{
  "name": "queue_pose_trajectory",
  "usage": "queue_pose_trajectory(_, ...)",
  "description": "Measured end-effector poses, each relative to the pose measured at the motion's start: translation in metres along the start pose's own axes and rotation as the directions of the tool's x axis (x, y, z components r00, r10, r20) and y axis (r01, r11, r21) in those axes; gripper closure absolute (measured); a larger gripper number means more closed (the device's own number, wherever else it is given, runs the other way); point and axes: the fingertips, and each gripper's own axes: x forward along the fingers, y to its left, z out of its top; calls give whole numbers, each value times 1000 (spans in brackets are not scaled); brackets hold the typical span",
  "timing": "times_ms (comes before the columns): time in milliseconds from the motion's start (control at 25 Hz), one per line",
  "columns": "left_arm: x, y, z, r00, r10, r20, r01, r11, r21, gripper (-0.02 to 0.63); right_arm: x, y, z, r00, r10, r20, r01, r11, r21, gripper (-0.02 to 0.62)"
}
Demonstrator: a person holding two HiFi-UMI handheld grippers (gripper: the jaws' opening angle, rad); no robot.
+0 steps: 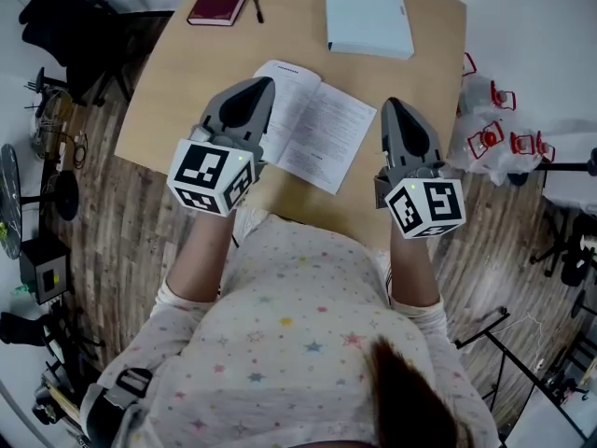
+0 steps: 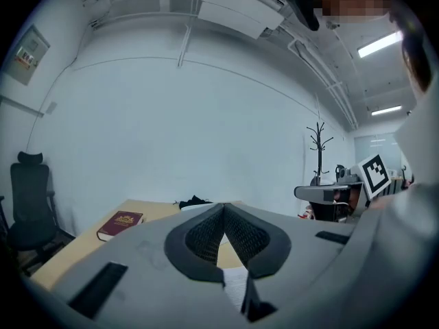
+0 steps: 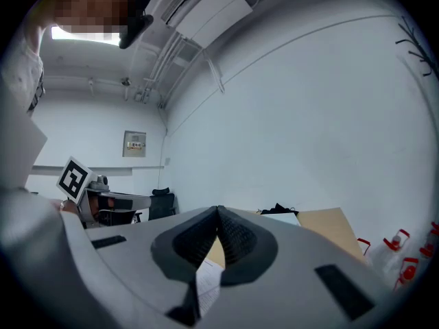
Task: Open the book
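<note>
**Wooden table (image 1: 168, 91), book (image 1: 322, 124) already open**

We see the book lying open at the table's centre, its thin printed pages spread flat. Our left gripper (image 1: 264, 84) at nine o'clock and right gripper (image 1: 392, 106) at three o'clock flank it, ribbed grey jaws pressed together, empty. We judge the opening done; next, simply draw clear.

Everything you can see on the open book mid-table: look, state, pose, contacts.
The open book lies flat on the wooden table, spread to two white pages of dense print. It looks thin, like a paperback. It sits skewed to the table's edge, near the person. In the head view the left gripper overlaps its left page and the right gripper sits just off its right edge. Both are shut and neither holds it.
</note>
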Motion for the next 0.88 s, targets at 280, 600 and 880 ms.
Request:
queue_pose_trajectory(280, 4, -20, 8, 997, -47, 57, 50, 998, -45, 595, -29, -18, 13, 997, -67, 48, 67, 998, 0, 595)
queue_pose_trajectory(600, 9, -46, 11, 990, -97, 99, 99, 995, -19, 595, -59, -34, 10, 987, -150, 59, 151, 989, -1, 595)
queue_pose_trajectory(880, 12, -62, 13, 986, -124, 112, 122, 992, 21, 595, -73, -41, 15, 980, -184, 76, 187, 982, -26, 595)
